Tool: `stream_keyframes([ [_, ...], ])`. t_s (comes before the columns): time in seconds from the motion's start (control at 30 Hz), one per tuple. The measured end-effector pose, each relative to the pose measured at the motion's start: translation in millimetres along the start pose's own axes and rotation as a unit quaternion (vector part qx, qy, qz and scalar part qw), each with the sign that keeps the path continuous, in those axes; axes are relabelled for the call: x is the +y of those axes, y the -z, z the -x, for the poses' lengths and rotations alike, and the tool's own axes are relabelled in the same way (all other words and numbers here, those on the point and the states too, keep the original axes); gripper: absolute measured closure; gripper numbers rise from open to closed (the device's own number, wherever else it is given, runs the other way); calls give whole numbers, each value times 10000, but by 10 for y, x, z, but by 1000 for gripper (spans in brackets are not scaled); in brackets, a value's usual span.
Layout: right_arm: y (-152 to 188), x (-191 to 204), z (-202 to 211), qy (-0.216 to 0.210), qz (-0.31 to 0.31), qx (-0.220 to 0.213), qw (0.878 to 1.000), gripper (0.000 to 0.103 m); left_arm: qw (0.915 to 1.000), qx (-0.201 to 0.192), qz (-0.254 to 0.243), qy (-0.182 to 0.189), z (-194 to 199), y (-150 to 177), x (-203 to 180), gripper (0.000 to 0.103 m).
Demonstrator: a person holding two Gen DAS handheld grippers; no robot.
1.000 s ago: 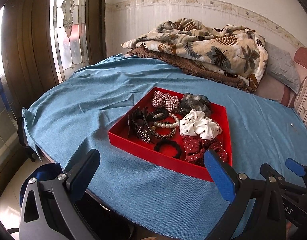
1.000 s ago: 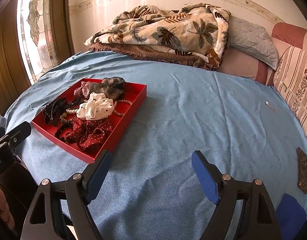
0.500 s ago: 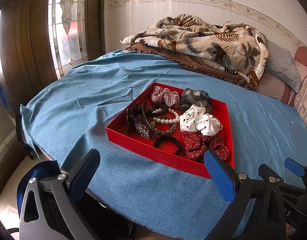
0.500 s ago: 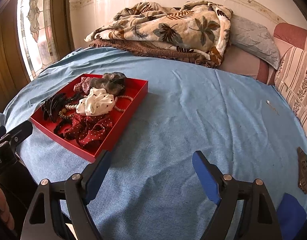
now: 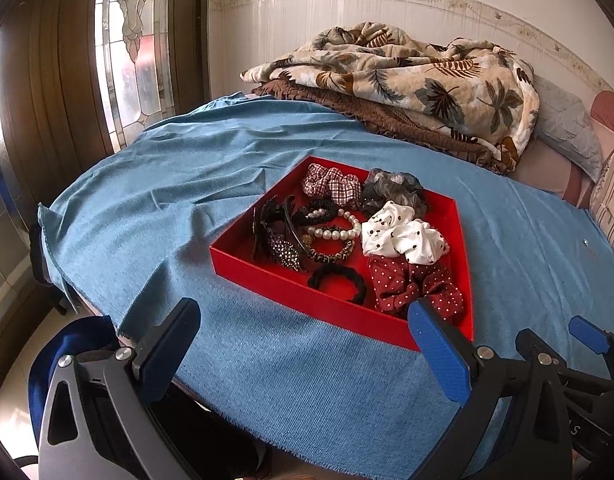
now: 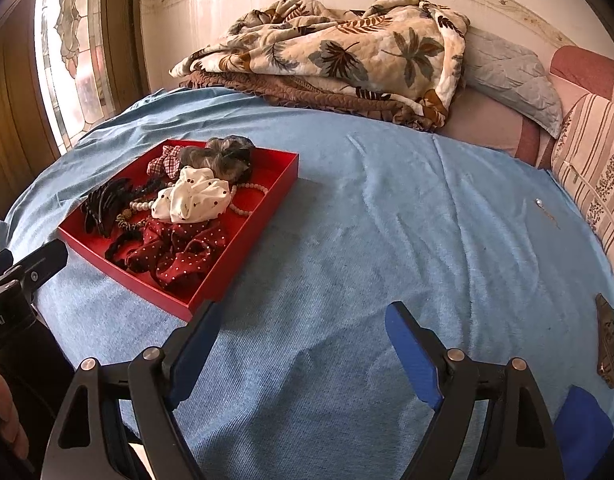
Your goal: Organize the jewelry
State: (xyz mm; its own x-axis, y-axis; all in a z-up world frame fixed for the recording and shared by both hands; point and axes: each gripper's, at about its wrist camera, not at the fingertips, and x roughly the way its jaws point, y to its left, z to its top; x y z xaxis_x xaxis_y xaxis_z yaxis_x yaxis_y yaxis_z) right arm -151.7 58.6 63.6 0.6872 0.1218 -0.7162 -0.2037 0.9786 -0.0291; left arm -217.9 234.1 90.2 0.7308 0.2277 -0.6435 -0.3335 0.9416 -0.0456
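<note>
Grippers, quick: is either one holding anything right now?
Left gripper: open, holding nothing.
Right gripper: open, holding nothing.

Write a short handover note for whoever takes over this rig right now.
Left gripper: open, empty, hanging short of the red tray.
Right gripper: open, empty, over bare blue cloth right of the tray.
In the tray, mixed: scrunchies, pearl bracelet, black hair clip, black hair tie.
On the cloth at far right: a small hairpin and a brown clip.
Done: nothing sorted, judging by the jumble.
Left: sorting everything.
</note>
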Motion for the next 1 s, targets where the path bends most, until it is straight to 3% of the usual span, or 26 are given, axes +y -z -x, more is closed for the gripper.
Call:
stream_keyframes([
  [0.7, 25, 22, -32, -117, 7, 60, 9999, 15, 9998, 187, -48, -50, -48, -19, -3, 0],
  [1.0, 45, -217, -18, -285, -295, 73, 9991, 14, 9987, 48, -511, -75, 16, -176, -266, 0],
])
